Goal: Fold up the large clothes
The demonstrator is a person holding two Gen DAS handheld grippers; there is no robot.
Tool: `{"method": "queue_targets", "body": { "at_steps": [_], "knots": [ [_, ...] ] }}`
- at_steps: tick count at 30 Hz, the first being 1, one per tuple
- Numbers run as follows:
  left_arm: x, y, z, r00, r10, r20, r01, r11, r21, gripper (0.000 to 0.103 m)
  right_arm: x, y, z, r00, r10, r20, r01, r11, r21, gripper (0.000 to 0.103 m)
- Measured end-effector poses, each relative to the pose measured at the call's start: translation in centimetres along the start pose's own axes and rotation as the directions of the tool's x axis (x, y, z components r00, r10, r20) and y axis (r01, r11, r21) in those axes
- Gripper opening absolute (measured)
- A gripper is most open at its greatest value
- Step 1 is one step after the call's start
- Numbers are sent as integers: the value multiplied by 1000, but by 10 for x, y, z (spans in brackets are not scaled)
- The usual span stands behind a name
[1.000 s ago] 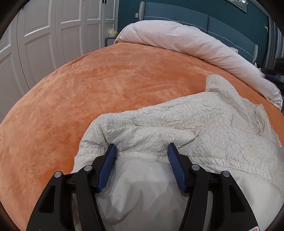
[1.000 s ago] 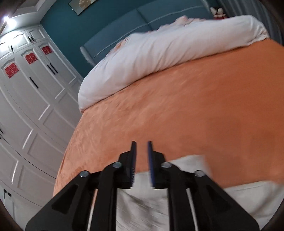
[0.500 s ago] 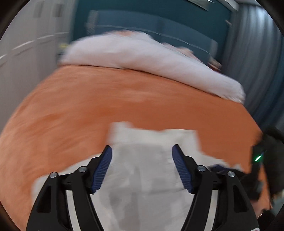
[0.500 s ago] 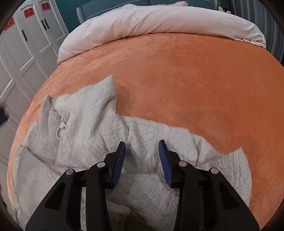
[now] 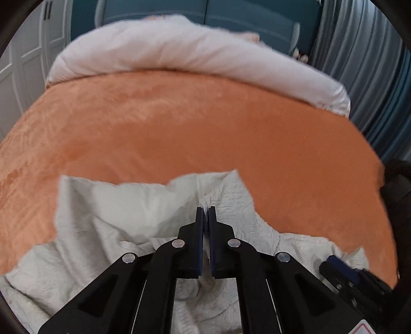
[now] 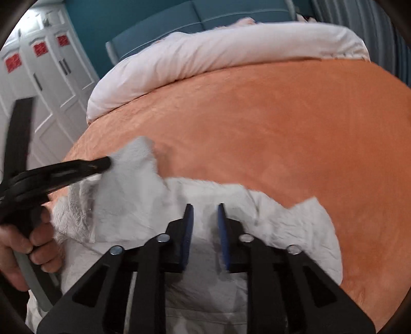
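Note:
A cream crinkled jacket [image 5: 123,213] lies rumpled on the orange bedspread [image 5: 195,128] near the bed's front edge; it also shows in the right wrist view [image 6: 143,200]. My left gripper [image 5: 205,209] is shut on a fold of the jacket. In the right wrist view the left gripper [image 6: 102,163] holds a raised flap of the jacket at the left. My right gripper [image 6: 205,206] is open, its fingers just above the jacket's middle. Its tip [image 5: 341,264] shows at the lower right of the left wrist view.
A white duvet [image 5: 179,51] is rolled up at the head of the bed before a teal headboard [image 6: 200,15]. White wardrobe doors [image 6: 43,69] stand at the left, grey curtains [image 5: 364,64] at the right. The orange bedspread [image 6: 282,123] stretches beyond the jacket.
My left gripper has shut on a fold of the jacket and lifted it. My right gripper has stayed open and narrowed a little over the jacket.

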State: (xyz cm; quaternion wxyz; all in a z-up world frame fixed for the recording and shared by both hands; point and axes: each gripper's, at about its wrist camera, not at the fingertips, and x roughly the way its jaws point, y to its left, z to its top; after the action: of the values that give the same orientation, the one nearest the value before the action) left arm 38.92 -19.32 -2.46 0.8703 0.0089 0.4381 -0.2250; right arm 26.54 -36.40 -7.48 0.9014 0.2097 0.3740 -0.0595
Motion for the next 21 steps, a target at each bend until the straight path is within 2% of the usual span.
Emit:
{"method": "queue_targets", "body": {
  "at_steps": [1, 2, 6, 9, 10, 12, 13, 14, 15, 16, 18, 19, 21],
  "knots": [
    [-6, 6, -3, 1000, -5, 23, 6, 1000, -25, 3, 4, -5, -2, 1000, -7, -15, 7, 1000, 16, 6],
    [-6, 10, -6, 999, 0, 32, 1, 999, -40, 3, 4, -7, -2, 1000, 1, -15, -1, 1000, 22, 5],
    [12, 18, -9, 999, 18, 29, -15, 995, -100, 4, 0, -3, 2, 1000, -17, 2, 17, 1000, 1, 5],
    [16, 22, -3, 997, 41, 58, -34, 992, -120, 1, -6, 2, 10, 1000, -2, 9, 2, 1000, -17, 8],
    [17, 24, -1, 997, 48, 69, -39, 992, -121, 1, -1, 5, 14, 999, -46, -9, 45, 998, -46, 8],
    [14, 35, -1, 986, 146, 82, -133, 980, -150, 0, 24, -2, 7, 985, -132, -113, 124, 989, -80, 0],
    [20, 48, -2, 987, 154, 55, -141, 971, -193, 0, 33, -12, 5, 983, -111, -146, 104, 993, -54, 0],
    [30, 68, -5, 994, 110, 7, -104, 956, -276, 0, 30, -19, 6, 987, -76, -143, 75, 997, -14, 0],
    [33, 81, -8, 998, 57, -1, -54, 942, -333, 0, 27, -22, 8, 988, -72, -138, 72, 997, -5, 0],
    [25, 84, -7, 999, 45, 21, -35, 938, -345, 0, 19, -23, 9, 991, -83, -107, 84, 996, 5, 0],
    [6, 80, -2, 996, 55, 66, -33, 954, -297, 0, 5, -26, 11, 993, -90, -74, 93, 995, 31, 0],
    [-4, 79, 0, 996, 43, 83, -19, 962, -272, 0, -4, -27, 13, 994, -91, -56, 94, 994, 52, 3],
    [-28, 77, 0, 994, 15, 104, 9, 975, -222, 0, -20, -20, 21, 999, -35, -22, 37, 997, 73, 3]
  ]
}}
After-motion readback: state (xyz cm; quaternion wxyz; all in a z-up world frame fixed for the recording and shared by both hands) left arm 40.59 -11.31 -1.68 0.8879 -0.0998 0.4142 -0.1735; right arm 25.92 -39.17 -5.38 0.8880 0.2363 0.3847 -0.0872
